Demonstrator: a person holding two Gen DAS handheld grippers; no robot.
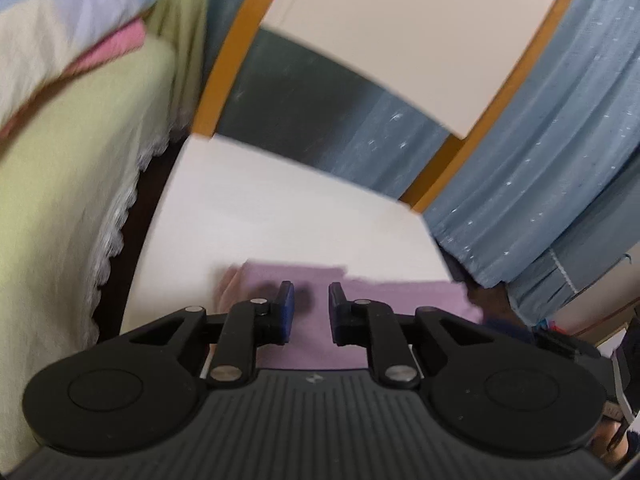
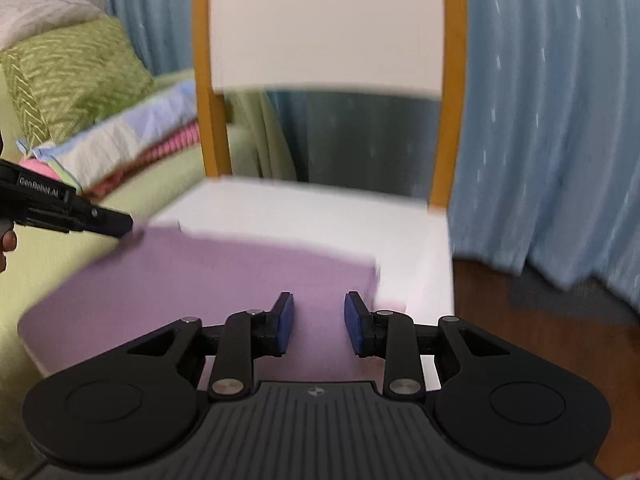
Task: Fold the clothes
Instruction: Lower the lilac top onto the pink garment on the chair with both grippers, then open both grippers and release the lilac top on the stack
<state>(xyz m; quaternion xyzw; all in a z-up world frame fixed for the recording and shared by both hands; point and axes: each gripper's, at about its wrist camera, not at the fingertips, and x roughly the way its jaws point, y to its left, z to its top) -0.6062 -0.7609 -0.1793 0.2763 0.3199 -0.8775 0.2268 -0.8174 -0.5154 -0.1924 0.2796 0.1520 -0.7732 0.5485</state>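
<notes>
Blue curtains (image 2: 540, 120), orange-framed white chair (image 2: 324, 28), green-covered bed (image 1: 68, 184), wood floor (image 2: 500, 340).

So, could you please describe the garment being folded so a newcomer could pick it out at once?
Find the white table in front of the blue curtain. On it lies a flat lilac cloth, folded into a rectangle. It is the only purple item; the other fabrics are piled on the green bed beside the table.

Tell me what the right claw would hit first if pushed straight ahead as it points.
Most likely the flat lilac folded cloth lying on the white table; the right claw, jaws open and empty, points down at it, though blur hides depth.
</notes>
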